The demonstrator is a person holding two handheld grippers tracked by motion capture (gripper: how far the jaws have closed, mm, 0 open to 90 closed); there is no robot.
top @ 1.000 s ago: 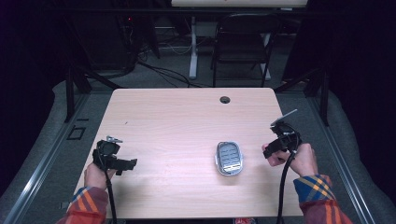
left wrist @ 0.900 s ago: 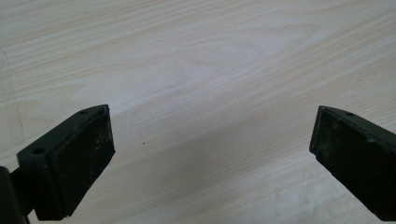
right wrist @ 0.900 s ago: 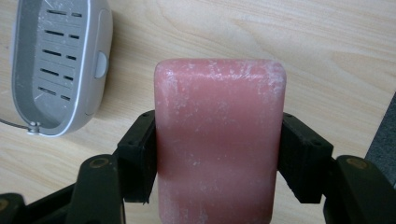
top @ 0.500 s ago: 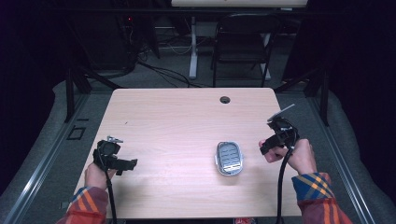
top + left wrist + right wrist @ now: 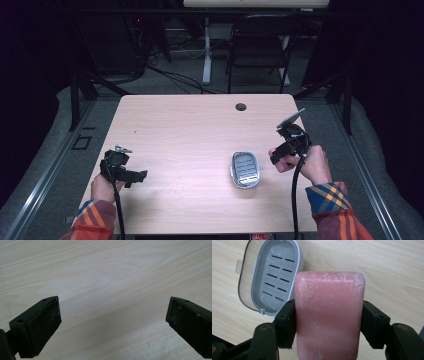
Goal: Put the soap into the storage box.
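Note:
A pink bar of soap [image 5: 329,315] stands between the jaws of my right gripper [image 5: 328,322], which is shut on it. In the high view that right gripper [image 5: 278,156] hovers just right of a grey soap dish [image 5: 245,169] lying on the wooden table [image 5: 190,125]. The soap dish [image 5: 270,277] is open, its slotted grey tray bare, with a clear lid around it. My left gripper [image 5: 141,174] rests at the table's front left, and in the left gripper view [image 5: 112,320] its jaws stand wide apart over bare wood.
A round cable hole [image 5: 241,106] sits near the table's far edge. Behind the table stand a black chair [image 5: 257,47] and a desk leg [image 5: 206,50] with cables on the floor. Dark frame bars flank both sides.
My right gripper has moved up and toward the soap dish with the soap in it. The left gripper has stayed where it was.

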